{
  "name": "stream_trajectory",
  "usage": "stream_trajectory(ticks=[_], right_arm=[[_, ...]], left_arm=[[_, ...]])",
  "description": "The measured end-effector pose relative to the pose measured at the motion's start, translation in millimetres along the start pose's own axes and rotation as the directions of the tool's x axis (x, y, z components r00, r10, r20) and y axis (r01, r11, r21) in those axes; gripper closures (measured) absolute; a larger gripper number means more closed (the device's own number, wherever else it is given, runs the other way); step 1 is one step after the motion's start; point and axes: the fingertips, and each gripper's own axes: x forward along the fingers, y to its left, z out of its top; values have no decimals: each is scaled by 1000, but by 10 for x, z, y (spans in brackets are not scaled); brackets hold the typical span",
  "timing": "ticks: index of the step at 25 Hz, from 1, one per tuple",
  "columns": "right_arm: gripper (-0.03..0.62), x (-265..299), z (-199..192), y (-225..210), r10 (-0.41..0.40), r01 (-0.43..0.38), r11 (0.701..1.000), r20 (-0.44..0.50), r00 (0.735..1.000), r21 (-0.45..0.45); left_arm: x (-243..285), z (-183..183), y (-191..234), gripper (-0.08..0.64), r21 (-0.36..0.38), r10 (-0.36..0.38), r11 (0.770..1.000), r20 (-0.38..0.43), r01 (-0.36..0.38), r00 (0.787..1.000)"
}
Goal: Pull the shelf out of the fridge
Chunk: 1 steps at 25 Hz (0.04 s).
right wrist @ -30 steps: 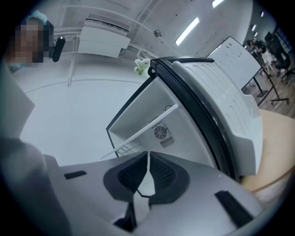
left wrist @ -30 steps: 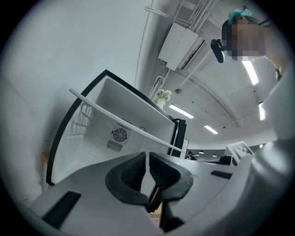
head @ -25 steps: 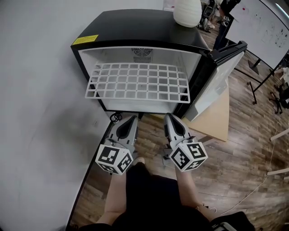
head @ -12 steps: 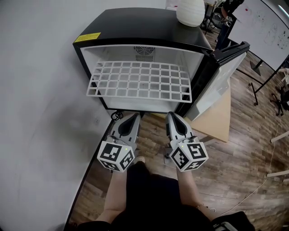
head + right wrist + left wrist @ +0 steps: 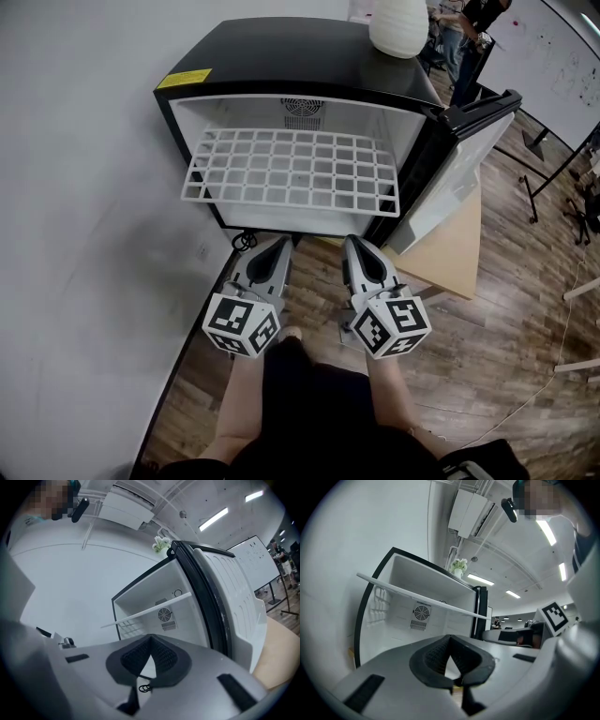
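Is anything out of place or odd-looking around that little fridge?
The white wire grid shelf juts out past the front of the open black mini fridge instead of sitting fully inside. Nothing looks spilled or broken.

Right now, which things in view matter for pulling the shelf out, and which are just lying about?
For the job: wire shelf, fridge, open door, left claw, right claw (both shut, empty).
Lying about: vase on the fridge, wooden table beside the door, whiteboard.
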Motion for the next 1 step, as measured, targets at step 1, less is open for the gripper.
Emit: stream_trajectory(ticks=[1], right_arm=[[601, 0, 1, 0, 1, -1, 1000, -1, 1000, -1]], left_arm=[[2, -1, 4, 557, 0, 1, 1000, -1, -1, 1000]])
